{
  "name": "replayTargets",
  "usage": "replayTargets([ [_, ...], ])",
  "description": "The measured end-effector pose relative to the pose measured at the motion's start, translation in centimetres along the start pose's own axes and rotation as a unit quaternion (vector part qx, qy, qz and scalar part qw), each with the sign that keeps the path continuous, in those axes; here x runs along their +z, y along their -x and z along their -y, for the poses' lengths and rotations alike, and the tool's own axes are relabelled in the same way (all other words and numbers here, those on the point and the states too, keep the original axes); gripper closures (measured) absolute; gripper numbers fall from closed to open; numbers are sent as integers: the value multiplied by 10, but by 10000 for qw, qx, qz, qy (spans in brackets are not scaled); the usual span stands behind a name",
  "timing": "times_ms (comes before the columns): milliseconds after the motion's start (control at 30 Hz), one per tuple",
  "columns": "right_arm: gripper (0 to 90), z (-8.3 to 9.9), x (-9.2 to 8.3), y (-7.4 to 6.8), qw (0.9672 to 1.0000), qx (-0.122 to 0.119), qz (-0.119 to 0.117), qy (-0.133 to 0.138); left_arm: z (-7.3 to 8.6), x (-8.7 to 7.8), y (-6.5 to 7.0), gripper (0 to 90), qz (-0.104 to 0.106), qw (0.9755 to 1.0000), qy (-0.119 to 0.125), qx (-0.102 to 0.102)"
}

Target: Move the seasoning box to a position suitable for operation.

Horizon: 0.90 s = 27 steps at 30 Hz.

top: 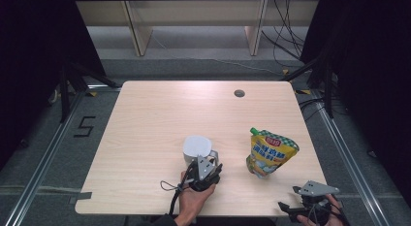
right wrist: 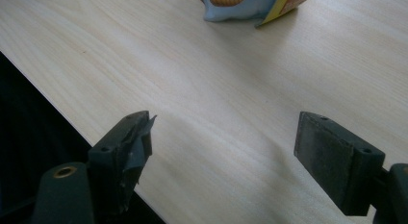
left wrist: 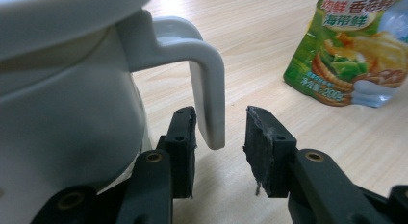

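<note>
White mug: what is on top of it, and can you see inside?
A white lid covers the white mug, hiding its inside. The handle sits between the left tongs, the pads not pressing it.

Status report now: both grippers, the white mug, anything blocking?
Left gripper open, jaws astride mug handle. Right gripper open, idle at table edge. White mug upright. Pouch stands clear.

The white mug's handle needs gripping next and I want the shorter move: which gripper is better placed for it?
Left. The left gripper already straddles the white mug's handle, pads not pressing yet. The right gripper hangs open at the table's near edge, beyond the snack pouch.
</note>
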State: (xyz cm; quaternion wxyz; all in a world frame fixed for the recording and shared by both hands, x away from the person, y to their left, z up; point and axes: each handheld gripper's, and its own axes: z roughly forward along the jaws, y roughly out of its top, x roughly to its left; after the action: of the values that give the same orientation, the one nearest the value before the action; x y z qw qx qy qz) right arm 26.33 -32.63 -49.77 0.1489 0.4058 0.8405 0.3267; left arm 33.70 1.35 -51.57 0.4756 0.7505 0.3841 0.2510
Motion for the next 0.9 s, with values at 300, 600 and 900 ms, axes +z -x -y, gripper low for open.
replayTargets([
  [300,218,0,0,0,10000,17,-40,11,1,4,4,707,-346,9990,130,-239],
  [600,218,1,0,-1,10000,37,8,28,3,2,4,776,-327,9975,141,-614],
  [900,218,1,0,1,9999,-116,35,34,7,-14,-11,813,106,9994,-5,-330],
])
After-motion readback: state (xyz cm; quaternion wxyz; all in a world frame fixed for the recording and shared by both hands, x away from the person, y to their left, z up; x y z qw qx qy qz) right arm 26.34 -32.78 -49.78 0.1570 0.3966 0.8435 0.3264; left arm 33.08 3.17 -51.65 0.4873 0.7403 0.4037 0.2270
